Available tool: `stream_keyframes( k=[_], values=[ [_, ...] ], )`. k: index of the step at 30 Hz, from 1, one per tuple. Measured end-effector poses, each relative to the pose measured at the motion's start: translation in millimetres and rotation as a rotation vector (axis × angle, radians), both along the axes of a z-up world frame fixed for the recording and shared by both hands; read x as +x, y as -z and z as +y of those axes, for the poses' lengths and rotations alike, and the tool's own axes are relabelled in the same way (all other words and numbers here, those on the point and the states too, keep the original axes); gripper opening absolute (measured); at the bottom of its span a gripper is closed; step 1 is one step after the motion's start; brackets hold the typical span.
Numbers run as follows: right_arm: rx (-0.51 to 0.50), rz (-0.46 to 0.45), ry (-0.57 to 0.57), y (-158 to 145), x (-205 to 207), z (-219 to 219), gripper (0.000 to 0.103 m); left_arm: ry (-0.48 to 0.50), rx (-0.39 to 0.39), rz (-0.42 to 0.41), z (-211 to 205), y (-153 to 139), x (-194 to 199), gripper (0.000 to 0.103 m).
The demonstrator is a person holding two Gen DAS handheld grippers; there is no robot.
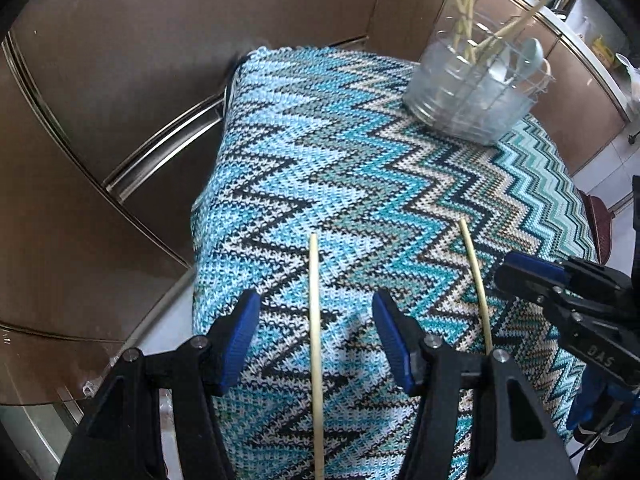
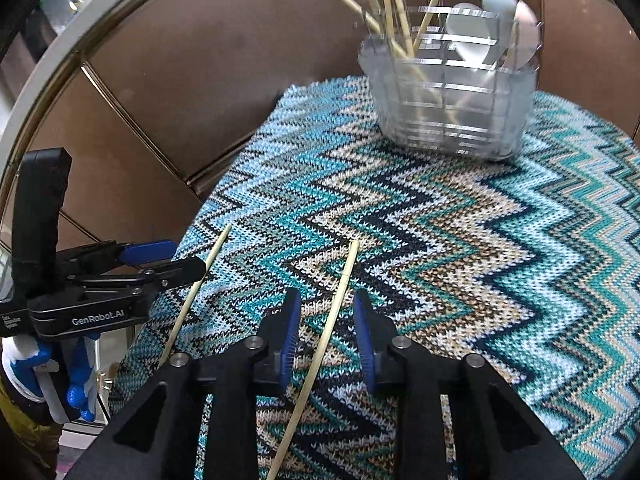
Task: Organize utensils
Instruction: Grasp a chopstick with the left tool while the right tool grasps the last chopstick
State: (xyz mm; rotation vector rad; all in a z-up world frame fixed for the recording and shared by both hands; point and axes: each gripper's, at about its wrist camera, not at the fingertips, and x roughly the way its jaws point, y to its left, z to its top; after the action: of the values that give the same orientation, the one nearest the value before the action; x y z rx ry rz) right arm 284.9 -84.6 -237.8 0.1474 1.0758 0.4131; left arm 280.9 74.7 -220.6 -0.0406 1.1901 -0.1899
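Two pale wooden chopsticks lie on the zigzag knit tablecloth [image 1: 360,184]. In the left wrist view one chopstick [image 1: 315,340] lies between the open fingers of my left gripper [image 1: 316,320], untouched by the pads. The second chopstick [image 1: 476,276] lies to its right. In the right wrist view that second chopstick [image 2: 332,320] lies between the open jaws of my right gripper [image 2: 326,320], apart from both pads. The first chopstick [image 2: 192,296] lies under my left gripper [image 2: 168,260]. A clear slotted utensil holder [image 1: 472,92] at the far end, also in the right wrist view [image 2: 452,96], holds several chopsticks and spoons.
Brown cabinet panels with metal trim [image 1: 160,148] stand close behind and left of the table. The tablecloth [image 2: 480,240] covers the whole tabletop. The table edge drops off at the left [image 1: 196,280]. A counter with items [image 1: 592,40] runs at far right.
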Motion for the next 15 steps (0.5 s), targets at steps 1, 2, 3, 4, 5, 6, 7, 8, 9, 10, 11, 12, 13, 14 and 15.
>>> stream_keyframes(
  k=[1, 2, 3, 4, 5, 6, 7, 8, 9, 10, 11, 12, 13, 14, 15],
  values=[
    [-0.014, 0.014, -0.006, 3, 4, 3, 0.022, 0.001, -0.006, 0.011, 1, 1, 2, 0.05],
    [-0.023, 0.023, -0.01, 5, 7, 5, 0.021, 0.006, -0.019, 0.031, 2, 2, 5, 0.047],
    [-0.028, 0.033, -0.013, 7, 10, 7, 0.019, 0.007, -0.028, 0.047, 3, 3, 8, 0.042],
    [-0.031, 0.046, -0.015, 9, 13, 8, 0.019, 0.007, -0.033, 0.06, 4, 4, 10, 0.041],
    [-0.035, 0.059, -0.017, 11, 16, 10, 0.019, 0.004, -0.032, 0.071, 4, 6, 13, 0.041],
    [-0.04, 0.069, -0.018, 13, 19, 11, 0.019, 0.002, -0.032, 0.077, 5, 7, 15, 0.04],
    [-0.045, 0.078, -0.019, 15, 22, 12, 0.018, 0.002, -0.035, 0.086, 5, 7, 17, 0.039],
    [-0.05, 0.085, -0.02, 17, 24, 13, 0.018, 0.004, -0.038, 0.093, 4, 8, 19, 0.038],
    [-0.052, 0.092, -0.02, 18, 26, 14, 0.018, 0.009, -0.038, 0.102, 3, 10, 21, 0.035],
    [-0.054, 0.099, -0.024, 18, 27, 15, 0.018, 0.016, -0.04, 0.117, 2, 12, 24, 0.032],
    [-0.058, 0.105, -0.029, 19, 28, 16, 0.018, 0.017, -0.04, 0.126, 1, 14, 26, 0.029],
    [-0.066, 0.113, -0.034, 21, 31, 18, 0.018, 0.016, -0.042, 0.136, 1, 17, 27, 0.026],
    [-0.079, 0.12, -0.037, 22, 32, 19, 0.018, 0.017, -0.049, 0.15, 0, 19, 30, 0.025],
    [-0.085, 0.126, -0.037, 25, 36, 22, 0.017, 0.019, -0.051, 0.157, 0, 21, 31, 0.025],
    [-0.085, 0.132, -0.038, 26, 39, 23, 0.016, 0.022, -0.049, 0.161, -1, 22, 32, 0.024]
  ],
)
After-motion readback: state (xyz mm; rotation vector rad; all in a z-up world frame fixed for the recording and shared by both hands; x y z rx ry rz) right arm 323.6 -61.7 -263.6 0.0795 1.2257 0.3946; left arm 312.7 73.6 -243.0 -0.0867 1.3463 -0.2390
